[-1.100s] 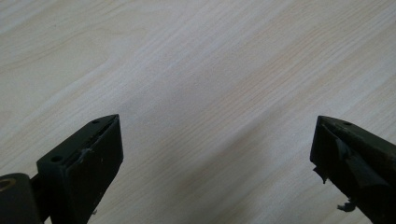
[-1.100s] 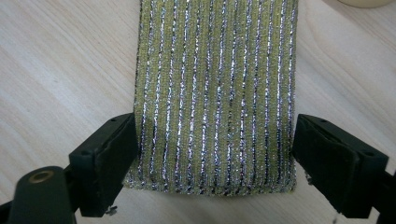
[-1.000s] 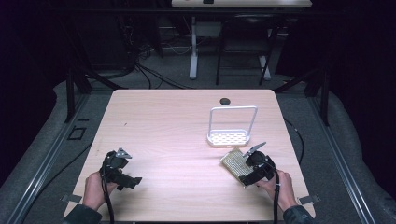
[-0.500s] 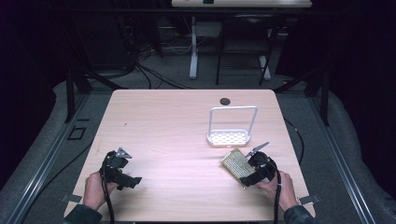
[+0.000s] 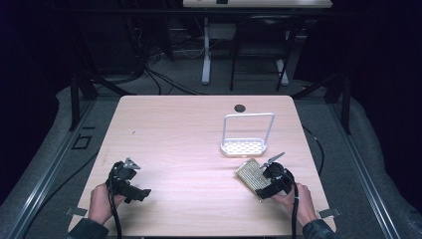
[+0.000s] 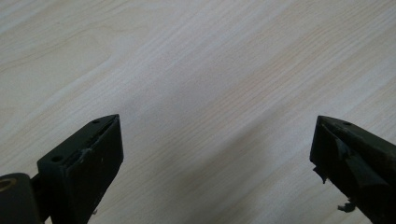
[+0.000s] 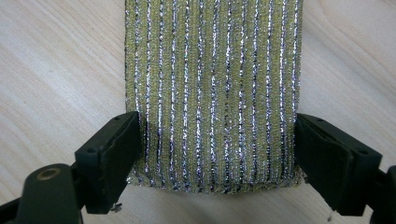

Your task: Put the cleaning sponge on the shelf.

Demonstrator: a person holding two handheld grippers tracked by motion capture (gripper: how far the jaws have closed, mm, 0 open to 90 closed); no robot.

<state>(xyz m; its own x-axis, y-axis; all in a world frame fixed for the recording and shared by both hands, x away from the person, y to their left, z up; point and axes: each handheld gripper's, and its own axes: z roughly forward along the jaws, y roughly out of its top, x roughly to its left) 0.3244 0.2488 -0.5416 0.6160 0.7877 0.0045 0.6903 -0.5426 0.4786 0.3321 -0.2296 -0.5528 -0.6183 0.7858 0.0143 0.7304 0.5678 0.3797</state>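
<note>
We count one sponge at 4 o'clock on the bench, one white rack at 2 o'clock, and two grippers.

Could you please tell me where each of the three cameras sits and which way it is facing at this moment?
High view: above the person's side, looking forward and down on the table, white rack, both hands and grippers.
Left gripper view: rides the left gripper, facing bare tabletop between its wide-apart jaws.
Right gripper view: rides the right gripper, facing the striped sponge between its jaws.
Shared: the sponge shows in the high view too.
</note>
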